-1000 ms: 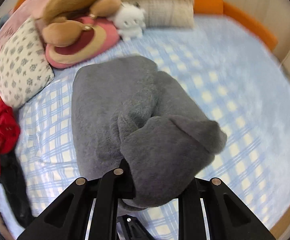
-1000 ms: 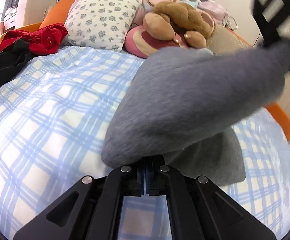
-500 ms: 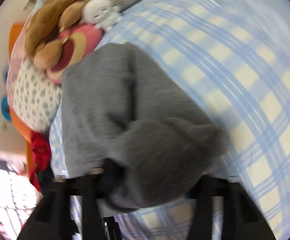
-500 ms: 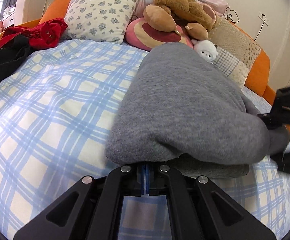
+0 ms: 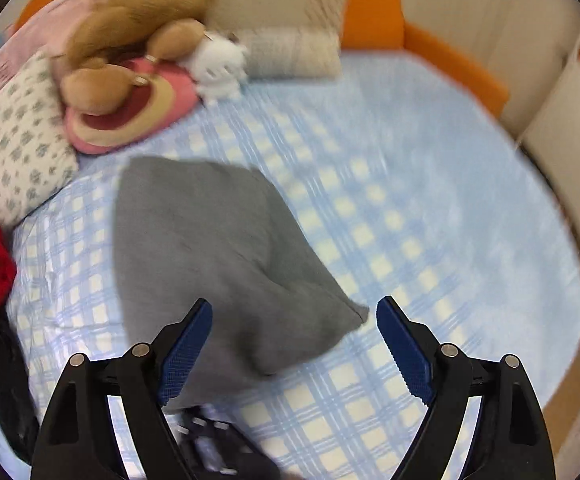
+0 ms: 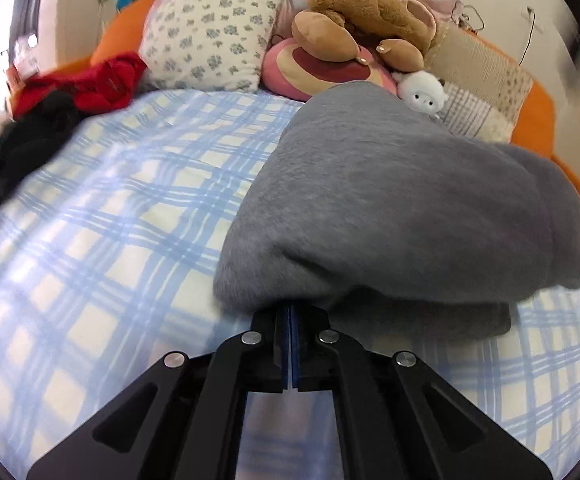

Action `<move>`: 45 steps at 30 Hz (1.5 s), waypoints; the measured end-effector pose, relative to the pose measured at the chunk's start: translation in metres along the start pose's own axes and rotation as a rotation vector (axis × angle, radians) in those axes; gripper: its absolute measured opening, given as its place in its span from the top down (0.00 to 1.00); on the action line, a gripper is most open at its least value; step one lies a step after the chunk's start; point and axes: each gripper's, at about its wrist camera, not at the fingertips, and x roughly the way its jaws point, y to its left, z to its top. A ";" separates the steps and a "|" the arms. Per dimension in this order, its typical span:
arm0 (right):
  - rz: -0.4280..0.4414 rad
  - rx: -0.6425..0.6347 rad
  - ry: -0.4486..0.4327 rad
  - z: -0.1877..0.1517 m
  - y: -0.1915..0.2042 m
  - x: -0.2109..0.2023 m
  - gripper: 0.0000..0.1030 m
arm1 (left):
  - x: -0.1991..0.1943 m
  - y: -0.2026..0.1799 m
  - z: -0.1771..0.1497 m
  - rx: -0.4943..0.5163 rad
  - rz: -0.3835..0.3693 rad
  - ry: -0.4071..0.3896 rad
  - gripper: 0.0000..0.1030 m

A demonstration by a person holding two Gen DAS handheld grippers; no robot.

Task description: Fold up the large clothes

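Two claws differ: the left claw point(image 5: 294, 344) is opening, empty, above the grey jumper point(image 5: 210, 256); the right claw point(image 6: 291, 322) pinches its six-o'clock edge; release that edge flat.

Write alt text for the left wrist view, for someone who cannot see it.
The left gripper, its blue-padded jaws opening and gripping nothing, hangs above a folded grey garment lying on a blue checked bedsheet. At the head of the bed sit a floral pillow, a brown plush toy and a white plush toy.
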 end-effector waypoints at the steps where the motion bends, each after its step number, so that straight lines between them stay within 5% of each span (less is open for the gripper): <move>1: 0.002 0.012 -0.010 -0.003 -0.008 -0.010 0.98 | -0.016 0.019 0.004 -0.037 -0.015 -0.031 0.13; 7: -0.010 0.140 -0.121 -0.011 -0.077 -0.084 0.97 | -0.029 0.102 -0.004 -0.176 -0.029 -0.096 0.12; 11: 0.054 0.330 -0.184 0.007 -0.141 -0.129 0.97 | 0.028 0.124 -0.030 -0.173 0.010 -0.029 0.14; 14: 0.101 0.351 -0.192 0.033 -0.163 -0.139 0.97 | 0.066 0.119 -0.050 -0.138 0.042 0.010 0.16; 17: 0.174 0.386 -0.174 0.055 -0.177 -0.130 0.97 | 0.104 0.110 -0.069 -0.106 0.074 0.041 0.16; 22: 0.251 0.405 -0.078 0.077 -0.183 -0.078 0.97 | 0.112 0.115 -0.081 -0.148 0.052 -0.039 0.15; 31: 0.210 0.438 0.197 0.024 -0.184 0.036 0.99 | 0.117 0.122 -0.084 -0.092 -0.044 -0.020 0.12; 34: 0.212 0.431 0.162 0.020 -0.183 0.032 0.99 | 0.105 0.129 -0.070 -0.064 -0.123 0.021 0.12; 37: 0.227 0.421 0.167 0.019 -0.185 0.034 0.99 | 0.081 0.164 -0.050 -0.191 -0.249 -0.021 0.12; 41: 0.246 0.452 0.149 0.015 -0.189 0.036 0.99 | 0.097 0.189 -0.033 -0.214 -0.183 0.043 0.12; 45: 0.276 0.492 0.131 0.011 -0.194 0.039 0.99 | 0.147 0.194 -0.033 -0.258 -0.213 0.141 0.11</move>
